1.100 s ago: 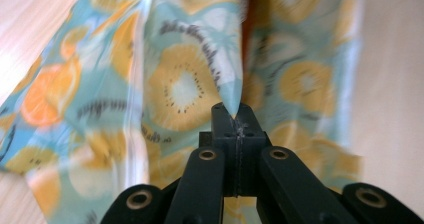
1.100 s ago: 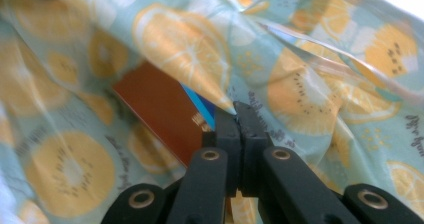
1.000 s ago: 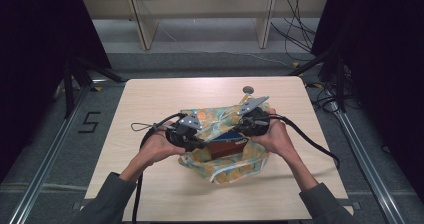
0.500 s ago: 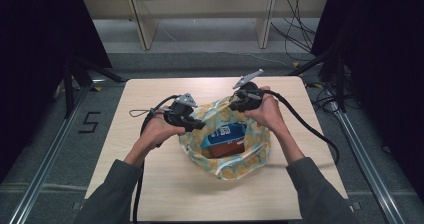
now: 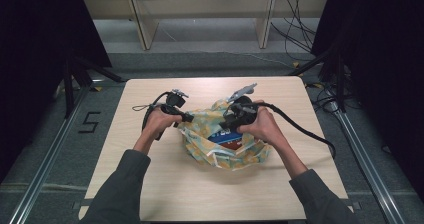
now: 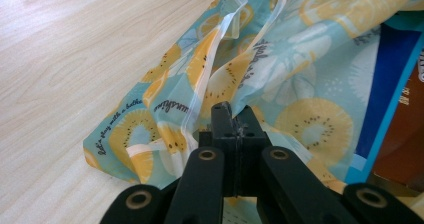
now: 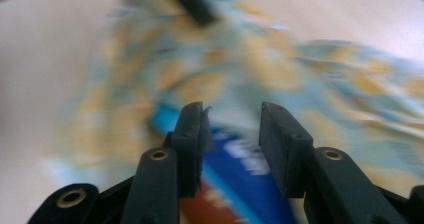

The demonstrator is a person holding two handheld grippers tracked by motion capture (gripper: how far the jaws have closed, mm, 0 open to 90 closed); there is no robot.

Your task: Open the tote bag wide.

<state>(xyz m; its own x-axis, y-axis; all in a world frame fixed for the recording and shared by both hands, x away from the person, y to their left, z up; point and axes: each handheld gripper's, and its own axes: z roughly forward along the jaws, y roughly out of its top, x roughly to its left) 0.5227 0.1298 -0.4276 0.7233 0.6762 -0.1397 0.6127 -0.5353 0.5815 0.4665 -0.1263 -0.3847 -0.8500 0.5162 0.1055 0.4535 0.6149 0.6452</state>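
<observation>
High view: near the table's point(image 5: 150, 184) middle lies a fruit-print bag point(image 5: 210, 151) holding a blue box point(image 5: 225, 136). Left gripper point(image 6: 233, 115) pinches the bag's rim; right gripper point(image 7: 231, 115), jaws just parted and empty, hovers above. One-sided pulling could tear the thin film or spill the box.
</observation>
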